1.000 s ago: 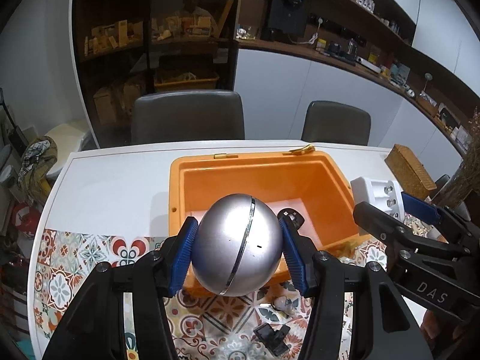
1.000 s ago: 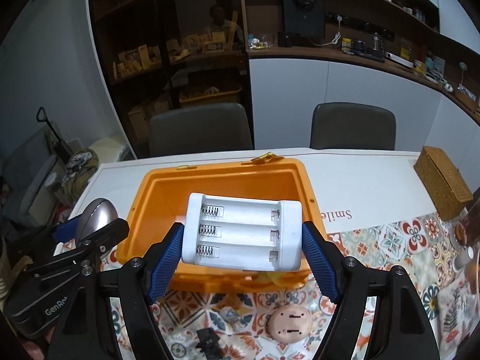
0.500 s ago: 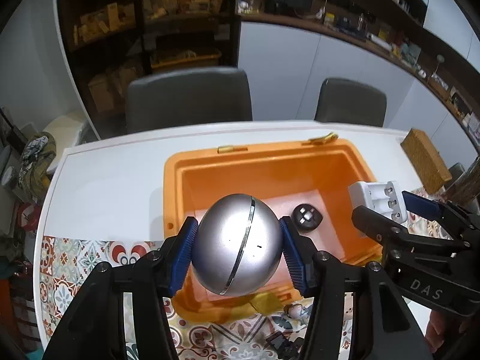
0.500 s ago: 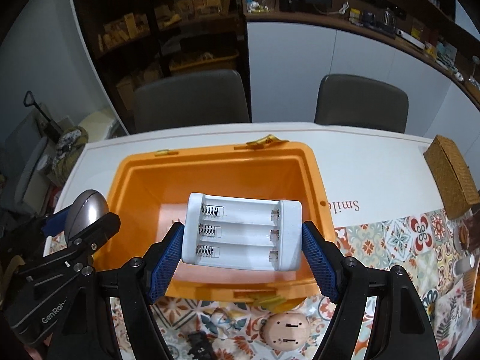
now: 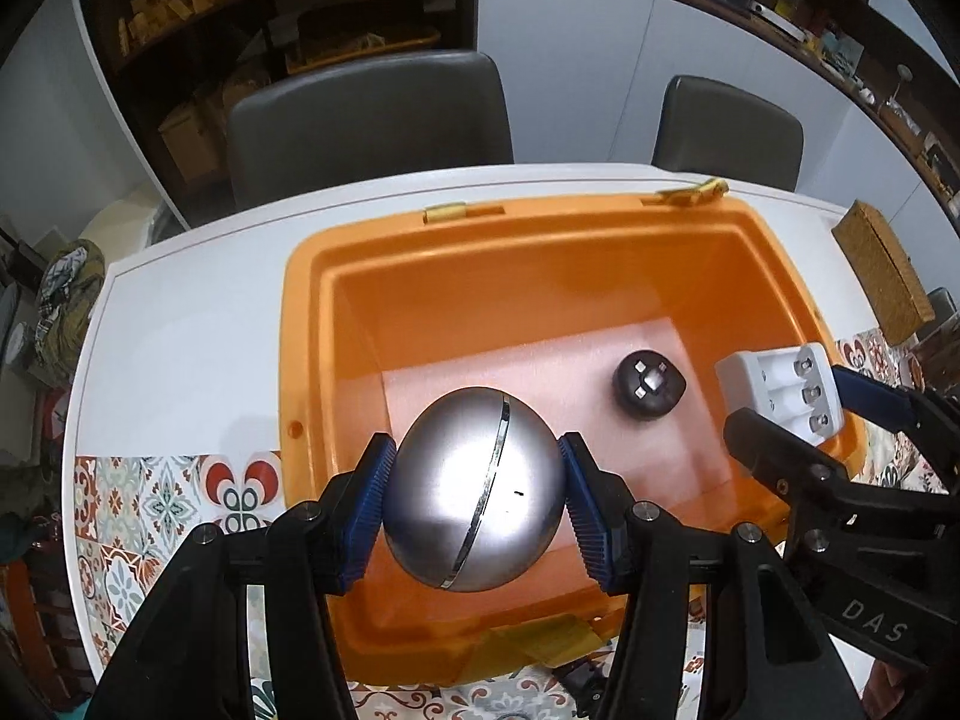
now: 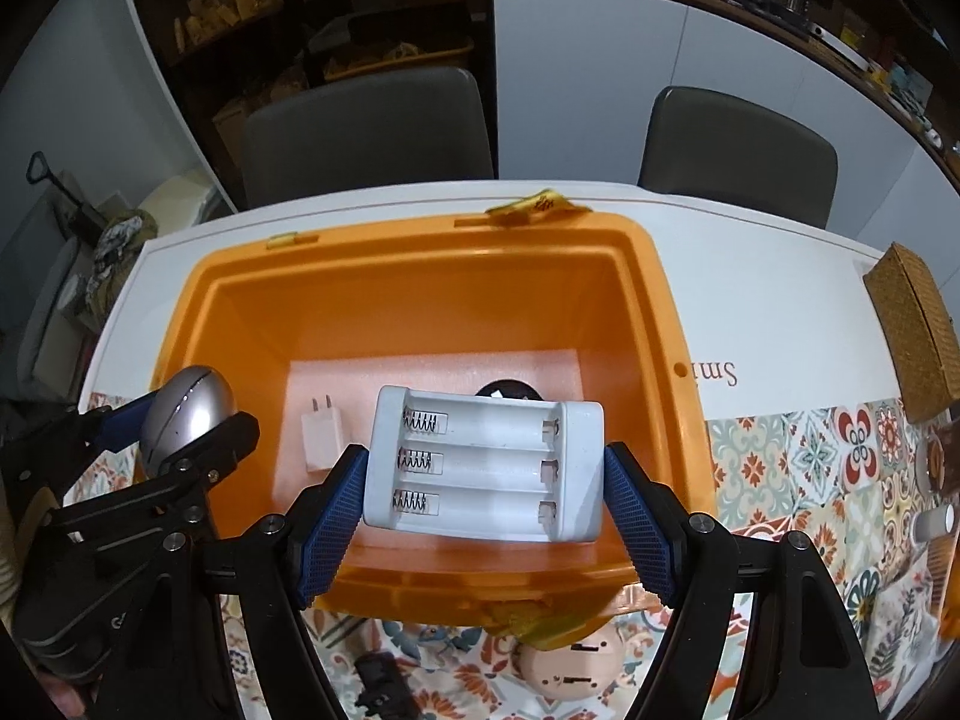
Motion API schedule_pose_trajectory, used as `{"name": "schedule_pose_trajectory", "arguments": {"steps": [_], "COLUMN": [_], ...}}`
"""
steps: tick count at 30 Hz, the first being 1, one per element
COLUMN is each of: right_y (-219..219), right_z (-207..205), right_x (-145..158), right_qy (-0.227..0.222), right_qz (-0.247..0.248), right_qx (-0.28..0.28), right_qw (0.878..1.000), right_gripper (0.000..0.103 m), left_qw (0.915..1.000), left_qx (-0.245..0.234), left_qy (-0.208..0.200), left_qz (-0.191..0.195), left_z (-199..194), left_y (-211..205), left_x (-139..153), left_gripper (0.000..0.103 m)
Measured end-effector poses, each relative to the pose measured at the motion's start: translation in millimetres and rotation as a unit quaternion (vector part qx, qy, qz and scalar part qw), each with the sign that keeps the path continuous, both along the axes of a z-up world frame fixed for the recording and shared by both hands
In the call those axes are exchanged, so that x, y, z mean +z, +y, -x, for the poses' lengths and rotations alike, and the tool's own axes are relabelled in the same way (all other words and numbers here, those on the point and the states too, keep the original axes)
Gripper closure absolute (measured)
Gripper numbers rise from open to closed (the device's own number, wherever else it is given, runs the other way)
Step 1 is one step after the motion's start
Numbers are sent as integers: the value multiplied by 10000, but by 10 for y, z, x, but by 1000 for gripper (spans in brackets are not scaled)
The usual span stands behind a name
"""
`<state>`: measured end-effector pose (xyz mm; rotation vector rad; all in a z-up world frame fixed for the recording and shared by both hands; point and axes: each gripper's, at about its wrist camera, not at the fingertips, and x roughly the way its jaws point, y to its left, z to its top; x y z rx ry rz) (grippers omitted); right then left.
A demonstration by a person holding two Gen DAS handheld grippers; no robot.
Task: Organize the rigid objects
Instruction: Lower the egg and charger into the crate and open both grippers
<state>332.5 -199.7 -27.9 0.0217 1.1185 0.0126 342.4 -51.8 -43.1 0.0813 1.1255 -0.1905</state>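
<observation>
Since the earlier frames both grippers have been carried forward and tipped downward, so that the orange bin (image 5: 312, 396) is now seen from above and its pink foam floor is laid open in both views. The bin is set on a white table (image 5: 180, 324), near the picture's centre, with two grey chairs (image 5: 366, 114) seen behind it at the top. A patterned tile cloth (image 6: 810, 468) is spread under the bin's near edge, and a woven box (image 6: 918, 336) is seen at the right edge of the right wrist view. The left gripper (image 5: 474, 495) is closed on a silver egg-shaped object (image 5: 474, 492), which is pinched between the blue pads at lower centre, over the bin's near left part. The right gripper (image 6: 483, 501) is held fairly wide, and a white battery holder (image 6: 486, 468) with three empty slots is clamped end to end between its pads, above the bin's near wall. On the foam floor a black round adapter (image 5: 648, 387) is seen right of centre, and a white plug charger (image 6: 321, 438) lies at the floor's left side. Below the bin, on the cloth, a peach round object (image 6: 570, 666) and a small black part (image 6: 381, 687) are seen.
</observation>
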Motion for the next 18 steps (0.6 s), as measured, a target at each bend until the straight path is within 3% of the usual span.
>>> {"name": "schedule_pose_trajectory", "arguments": {"steps": [6, 12, 18], "right_y": [-14, -30, 13], "right_z": [-25, -45, -48], "right_x": [-29, -55, -66], "right_qy": [48, 92, 106], "right_qz": [5, -22, -54], "right_qx": [8, -3, 76], "right_qw": [10000, 10000, 9999], "right_gripper": [26, 26, 26], "left_qw": [9999, 9997, 9967], "left_qx": [105, 204, 550], "left_qy": [47, -53, -253], "left_qz": [3, -112, -543], "left_z": [-6, 42, 115], "left_y": [21, 67, 206], "left_x": [-50, 37, 131], "left_gripper": [47, 33, 21]}}
